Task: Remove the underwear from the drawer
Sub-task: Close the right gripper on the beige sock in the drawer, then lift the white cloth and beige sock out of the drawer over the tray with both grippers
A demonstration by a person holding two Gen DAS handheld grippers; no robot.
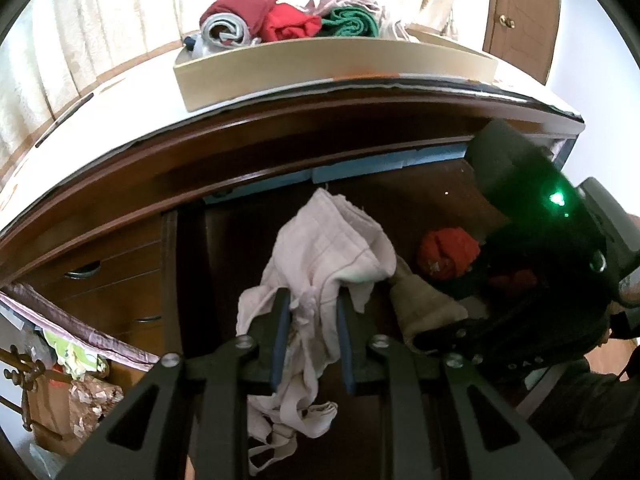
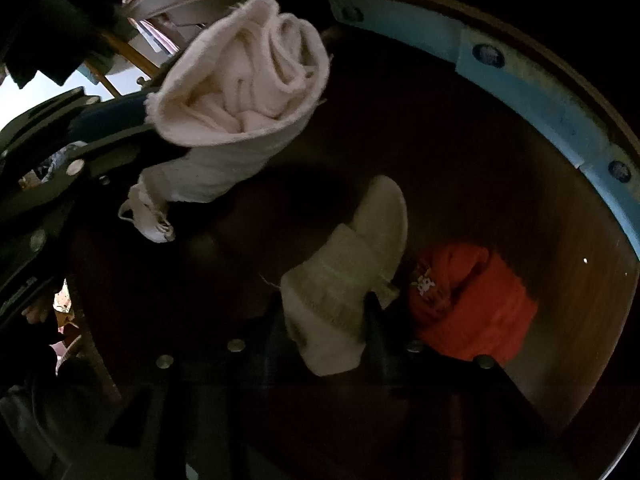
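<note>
Dark wooden drawer [image 1: 440,184], open: left gripper [image 1: 312,320] pinches a pale pink garment [image 1: 332,248] lifted clear; right gripper [image 2: 324,320] straddles a beige roll [image 2: 344,280], contact unclear. Red bundle [image 2: 472,304] remains; cardboard tray [image 1: 320,68] above holds several.

bare drawer floor [image 2: 460,152] at back, red bundle [image 2: 472,304] right, dresser top edge [image 1: 280,120] overhead

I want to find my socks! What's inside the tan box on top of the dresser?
Inside the tan box are rolled clothes: maroon, red, green, grey-white, pale pink. The box wall hides whatever lies lower down.
</note>
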